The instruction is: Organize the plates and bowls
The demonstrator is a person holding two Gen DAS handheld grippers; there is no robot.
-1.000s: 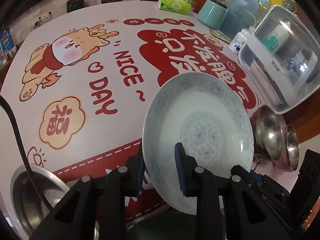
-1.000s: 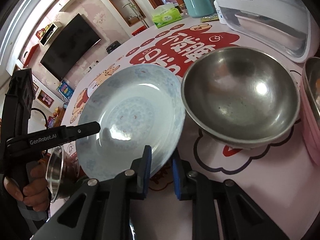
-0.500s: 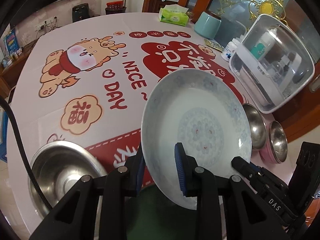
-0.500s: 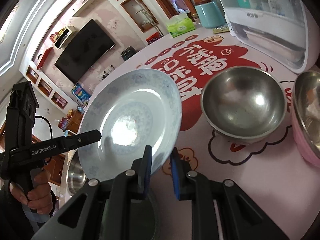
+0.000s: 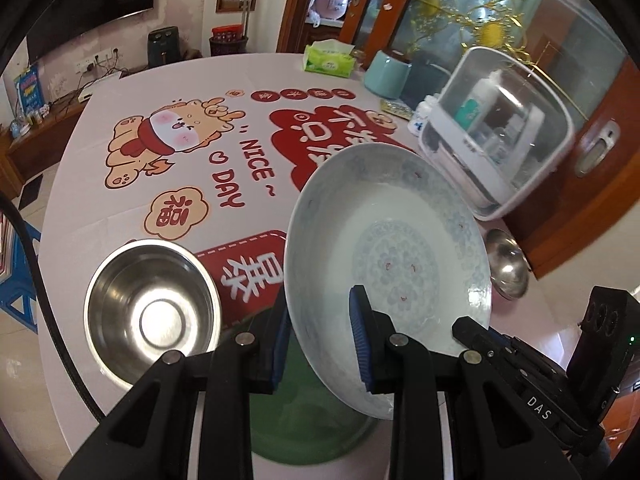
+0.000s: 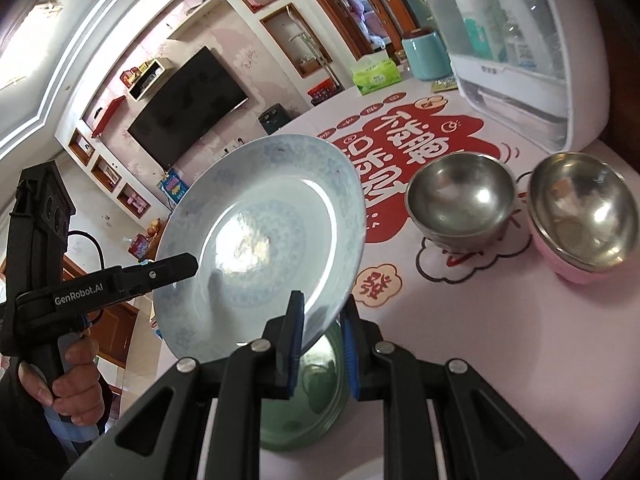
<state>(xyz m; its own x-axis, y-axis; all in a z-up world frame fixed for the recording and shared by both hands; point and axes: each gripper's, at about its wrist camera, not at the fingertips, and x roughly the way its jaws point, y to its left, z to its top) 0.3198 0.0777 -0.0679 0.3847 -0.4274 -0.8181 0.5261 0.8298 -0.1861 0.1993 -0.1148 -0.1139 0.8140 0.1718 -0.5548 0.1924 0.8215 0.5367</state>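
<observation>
A white plate with a pale blue pattern [image 5: 396, 264] is held tilted in the air above the table by both grippers. My left gripper [image 5: 320, 336] is shut on its near rim. My right gripper [image 6: 320, 336] is shut on the opposite rim of the same plate [image 6: 260, 240]. A green plate [image 5: 312, 428] lies on the table right under it, also in the right wrist view [image 6: 312, 396]. A steel bowl [image 5: 152, 308] stands to the left. A second steel bowl [image 6: 460, 208] and a steel bowl nested in a pink one [image 6: 584, 216] stand to the right.
A white lidded container [image 5: 500, 136] with bottles stands at the table's right edge. A teal canister [image 5: 388, 74] and a green tissue pack [image 5: 328, 60] are at the far side. The printed tablecloth [image 5: 168, 152] covers the round table.
Both grippers have lifted the patterned plate higher and pulled it back toward the near edge, over the green plate. The left steel bowl has come fully into view.
</observation>
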